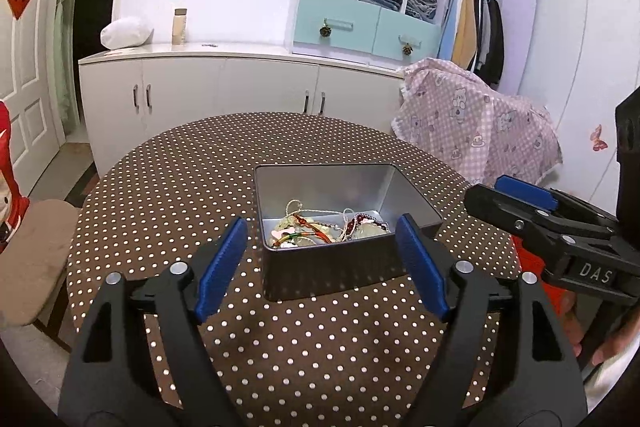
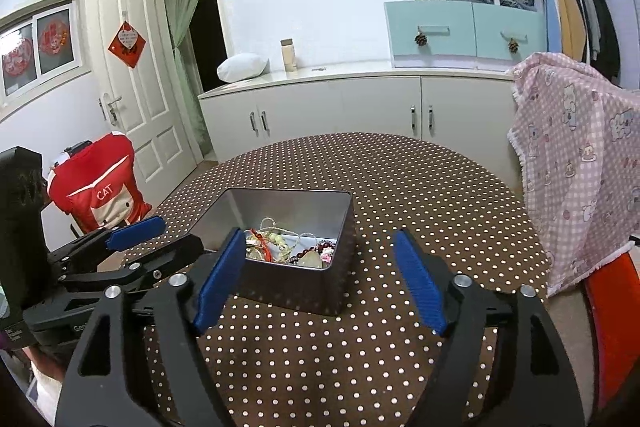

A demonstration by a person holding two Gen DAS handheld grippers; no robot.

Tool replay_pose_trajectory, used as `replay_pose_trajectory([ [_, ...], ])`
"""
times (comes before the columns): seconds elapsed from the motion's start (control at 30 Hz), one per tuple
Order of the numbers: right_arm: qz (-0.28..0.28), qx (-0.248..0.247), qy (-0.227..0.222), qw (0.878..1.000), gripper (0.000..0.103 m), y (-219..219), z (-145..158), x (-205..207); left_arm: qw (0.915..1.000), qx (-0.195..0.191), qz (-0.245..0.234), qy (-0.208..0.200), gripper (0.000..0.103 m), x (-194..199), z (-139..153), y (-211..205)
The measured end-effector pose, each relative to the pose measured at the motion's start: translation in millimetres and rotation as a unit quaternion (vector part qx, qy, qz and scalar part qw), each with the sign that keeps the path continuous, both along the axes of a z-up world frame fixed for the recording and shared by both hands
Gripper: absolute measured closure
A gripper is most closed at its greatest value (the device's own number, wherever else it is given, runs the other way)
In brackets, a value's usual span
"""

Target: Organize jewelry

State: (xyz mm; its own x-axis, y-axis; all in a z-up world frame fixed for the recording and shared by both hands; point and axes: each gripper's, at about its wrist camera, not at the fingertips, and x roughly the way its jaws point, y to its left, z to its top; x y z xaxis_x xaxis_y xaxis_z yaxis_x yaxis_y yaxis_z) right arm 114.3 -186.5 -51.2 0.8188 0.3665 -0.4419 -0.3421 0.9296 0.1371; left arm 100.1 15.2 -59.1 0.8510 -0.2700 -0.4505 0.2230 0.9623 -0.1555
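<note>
The tin [image 1: 340,223] is sitting mid-surface, jewelry [image 1: 328,229] tangled inside. Both hand-held grippers — left [image 1: 322,259], right [image 2: 320,275] — are hovering wide and empty before it. Advised: be descending vertically, pinching one strand only — snagging appears likely.

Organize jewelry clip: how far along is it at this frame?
Done: all visible jewelry lies tangled in the open tin on the table; none shows on the cloth. In hand: nothing; the left gripper and right gripper are both open and empty, apart from the tin. Left: no lid or sorting tray is visible, so what remains is unclear.
</note>
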Motion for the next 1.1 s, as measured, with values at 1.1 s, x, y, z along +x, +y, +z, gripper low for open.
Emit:
replay_pose_trajectory([
  [1.1, -0.053, -0.023, -0.117, 0.991, 0.008, -5.0, 38.7, -98.0, 0.9862, 0.061, 0.085, -0.128, 0.009, -98.1, 60.6, -25.0],
])
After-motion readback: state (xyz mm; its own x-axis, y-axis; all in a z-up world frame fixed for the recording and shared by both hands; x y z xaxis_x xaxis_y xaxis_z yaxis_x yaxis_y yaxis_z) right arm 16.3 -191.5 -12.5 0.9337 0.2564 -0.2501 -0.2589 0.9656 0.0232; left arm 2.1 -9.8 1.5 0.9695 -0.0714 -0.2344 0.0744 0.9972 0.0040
